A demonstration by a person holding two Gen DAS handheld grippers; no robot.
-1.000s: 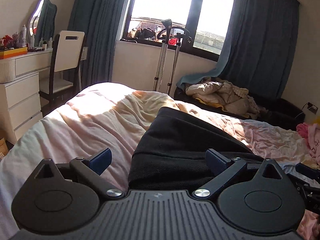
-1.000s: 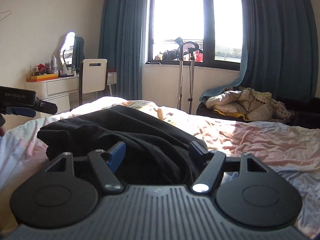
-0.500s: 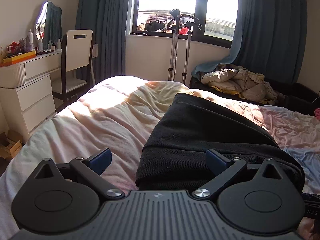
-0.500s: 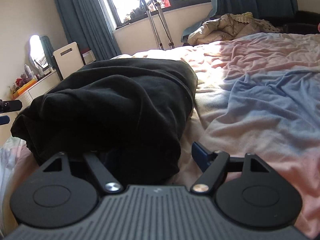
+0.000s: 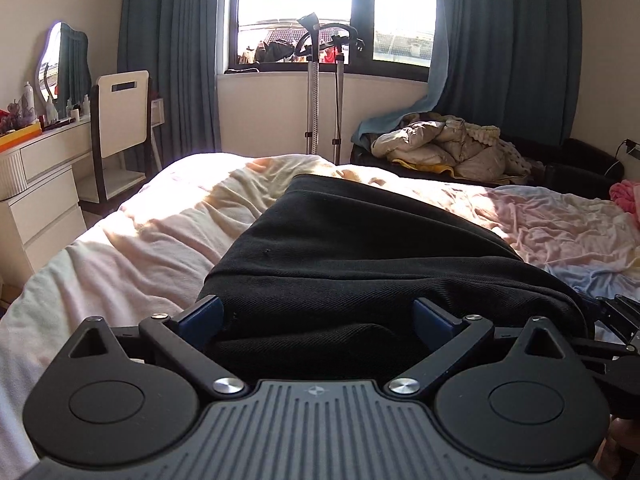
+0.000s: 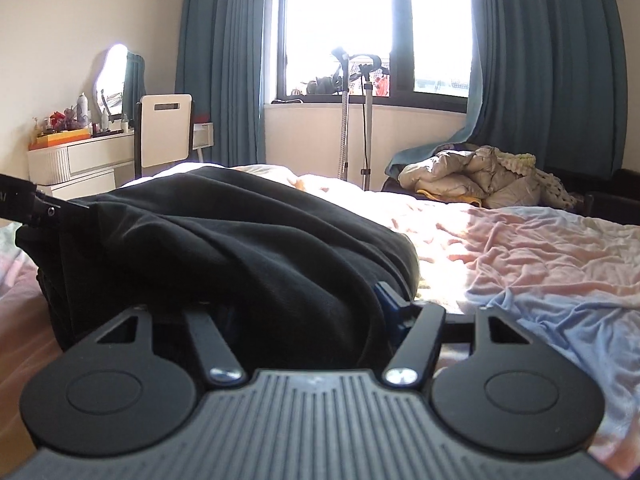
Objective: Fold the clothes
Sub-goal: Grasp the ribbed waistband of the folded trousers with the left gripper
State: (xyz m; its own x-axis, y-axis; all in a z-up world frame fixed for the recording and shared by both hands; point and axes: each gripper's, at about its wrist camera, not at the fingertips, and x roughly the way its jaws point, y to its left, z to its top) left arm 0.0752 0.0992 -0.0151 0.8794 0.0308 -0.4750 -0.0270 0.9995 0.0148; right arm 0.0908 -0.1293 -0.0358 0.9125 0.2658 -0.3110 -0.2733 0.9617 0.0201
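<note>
Left gripper (image 5: 316, 312): jaws spread wide, blue pads standing either side of the near edge of the black garment (image 5: 360, 256). Cloth fills the gap between them, but neither pad presses it, so I read no grip, just a straddle.

Right gripper (image 6: 304, 300): the right-hand blue pad shows at the cloth's edge; the other finger is buried under a drape of black fabric. I cannot tell whether these jaws are clamped on the cloth or merely pushed into it.

Ahead of both jaws the garment lies on the bed (image 5: 160, 232) as a thick, doubled bundle, with layers stacked at the near edge and a rolled lip facing the left jaws. My guess is both tools sit at the same near edge, one toward each end, so the bundle can be handled evenly.

This could be a fold about to be turned over again, or a finished bundle being squared up. The frames fit both.

Further out, beyond the bed: a crumpled pale jacket (image 5: 444, 148) on a dark couch, a white dresser (image 5: 44, 184) off to the left of the jaws, curtains and a window.
</note>
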